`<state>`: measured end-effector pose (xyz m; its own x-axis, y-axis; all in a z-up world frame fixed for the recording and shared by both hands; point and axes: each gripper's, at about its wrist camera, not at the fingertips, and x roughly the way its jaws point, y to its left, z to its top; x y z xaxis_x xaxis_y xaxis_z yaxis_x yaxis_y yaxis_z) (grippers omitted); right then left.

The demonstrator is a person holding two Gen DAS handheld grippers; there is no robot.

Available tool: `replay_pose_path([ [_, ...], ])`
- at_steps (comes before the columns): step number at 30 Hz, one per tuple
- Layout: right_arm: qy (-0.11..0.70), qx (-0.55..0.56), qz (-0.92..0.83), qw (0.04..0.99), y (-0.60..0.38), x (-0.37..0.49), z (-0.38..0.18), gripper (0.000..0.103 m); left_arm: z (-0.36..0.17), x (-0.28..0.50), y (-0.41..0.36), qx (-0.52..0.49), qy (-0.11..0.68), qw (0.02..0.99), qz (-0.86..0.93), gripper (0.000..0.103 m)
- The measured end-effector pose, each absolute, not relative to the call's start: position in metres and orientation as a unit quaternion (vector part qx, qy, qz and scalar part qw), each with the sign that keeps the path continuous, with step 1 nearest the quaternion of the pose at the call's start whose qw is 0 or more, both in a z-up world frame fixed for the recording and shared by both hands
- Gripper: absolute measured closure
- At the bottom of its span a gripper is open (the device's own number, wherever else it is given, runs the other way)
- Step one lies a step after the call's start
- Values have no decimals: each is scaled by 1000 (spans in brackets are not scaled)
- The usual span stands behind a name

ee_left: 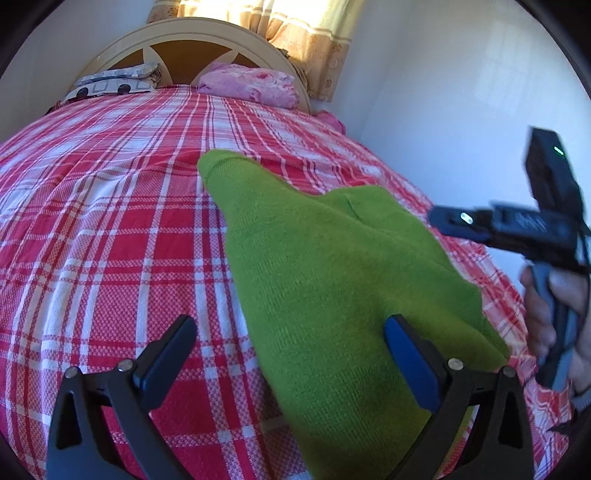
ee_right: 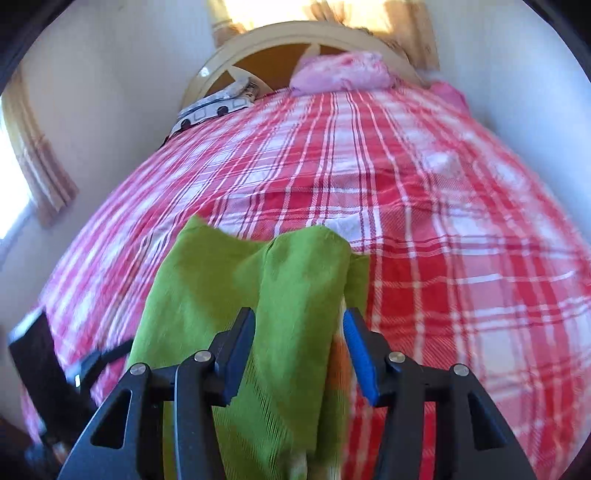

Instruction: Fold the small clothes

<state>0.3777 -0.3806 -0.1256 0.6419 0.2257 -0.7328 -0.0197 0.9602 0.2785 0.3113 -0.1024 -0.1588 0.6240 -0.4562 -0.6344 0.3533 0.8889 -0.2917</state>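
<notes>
A green knit garment (ee_left: 332, 280) lies on the red and white checked bedspread (ee_left: 110, 229), one sleeve stretched toward the headboard. My left gripper (ee_left: 291, 332) hovers over its near part with its fingers wide apart, the cloth lying under and past the right finger (ee_left: 406, 354). In the right wrist view a folded strip of the same garment (ee_right: 291, 295) runs between the jaws of my right gripper (ee_right: 299, 336), which stand apart with a gap beside the blue pad (ee_right: 360, 350), so it is open. The right gripper (ee_left: 461, 219) also shows at the garment's right edge, held by a hand (ee_left: 546, 314).
A pink bundle of cloth (ee_left: 251, 85) and a patterned pillow (ee_left: 110, 83) lie by the curved headboard (ee_left: 184, 40). A white wall (ee_left: 443, 92) runs along the bed's right side, with a curtain (ee_left: 306, 29) behind. Bare checked bedspread (ee_right: 461, 221) stretches beyond the garment.
</notes>
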Motion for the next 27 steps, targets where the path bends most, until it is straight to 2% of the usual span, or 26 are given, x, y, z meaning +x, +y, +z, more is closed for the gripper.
replay_pose_path([
  [1, 424, 136, 71, 892, -383, 385, -131, 65, -159, 312, -104, -65, 372, 898, -225, 0],
  [2, 429, 144, 73, 889, -384, 389, -136, 86, -159, 311, -105, -63, 372, 898, -225, 0],
  [3, 430, 145, 74, 888, -383, 393, -139, 97, -159, 311, -105, -62, 373, 898, -225, 0],
  [7, 414, 114, 47, 902, -382, 394, -135, 98, -161, 313, -103, -70, 377, 894, -231, 0],
  [10, 424, 130, 19, 896, -397, 401, -146, 98, -161, 312, -108, -61, 379, 892, -237, 0],
  [14, 427, 86, 21, 900, -384, 401, -149, 97, -160, 310, -113, -43, 377, 895, -234, 0],
  [15, 422, 85, 25, 902, -382, 397, -145, 95, -160, 310, -112, -45, 379, 894, -234, 0],
  [18, 391, 56, 24, 918, -377, 375, -123, 76, -160, 310, -111, -48, 379, 894, -234, 0],
  [20, 367, 45, 42, 928, -367, 356, -106, 69, -160, 310, -112, -45, 379, 894, -234, 0],
  [23, 339, 27, 99, 935, -344, 326, -87, 67, -160, 310, -114, -42, 380, 894, -233, 0],
  [27, 388, -20, 156, 908, -316, 308, -106, 67, -160, 310, -114, -39, 379, 895, -232, 0],
])
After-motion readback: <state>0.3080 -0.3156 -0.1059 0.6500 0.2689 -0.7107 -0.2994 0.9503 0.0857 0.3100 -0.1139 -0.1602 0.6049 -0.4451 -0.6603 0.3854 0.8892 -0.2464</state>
